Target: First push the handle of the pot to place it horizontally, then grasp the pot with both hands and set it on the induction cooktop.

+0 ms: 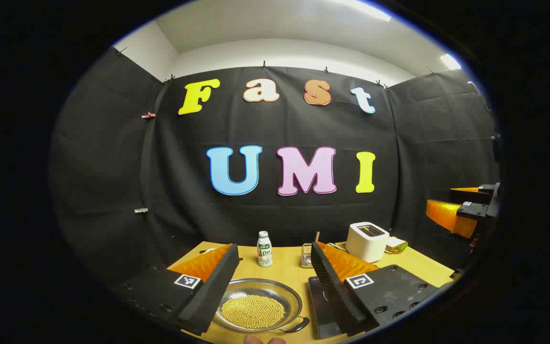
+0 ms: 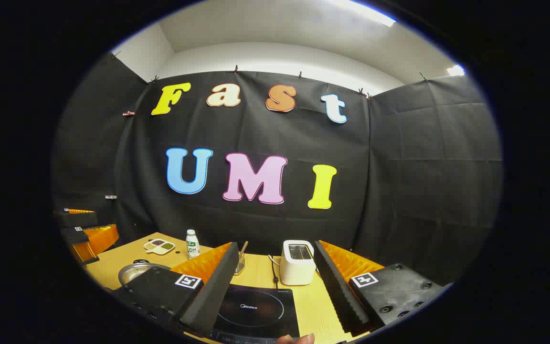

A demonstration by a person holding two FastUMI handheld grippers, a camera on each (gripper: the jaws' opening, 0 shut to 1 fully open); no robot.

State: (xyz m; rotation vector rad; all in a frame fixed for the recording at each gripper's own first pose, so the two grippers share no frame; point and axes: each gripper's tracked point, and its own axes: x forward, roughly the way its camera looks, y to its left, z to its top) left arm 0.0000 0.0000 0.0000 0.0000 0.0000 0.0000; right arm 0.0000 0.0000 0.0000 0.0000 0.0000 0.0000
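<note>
The pot (image 1: 256, 306), a shallow steel pan of yellow beans, lies on the wooden table (image 1: 284, 267) just below and between my left gripper's (image 1: 275, 248) open fingers. Its black loop handle (image 1: 299, 326) sticks out at the near right rim. The black induction cooktop (image 1: 320, 306) lies right of the pot, partly hidden by my right-hand finger. In the right gripper view, my right gripper (image 2: 275, 244) stands open above the cooktop (image 2: 256, 308), with the pot (image 2: 134, 272) to its left. Neither gripper holds anything.
A white toaster (image 1: 367, 241) with a sandwich (image 1: 396, 245) beside it, a small bottle (image 1: 264, 248) and a utensil holder (image 1: 306, 255) stand along the back. A small dish (image 2: 159, 246) sits at the far left. A fingertip (image 2: 299, 339) shows at the bottom edge.
</note>
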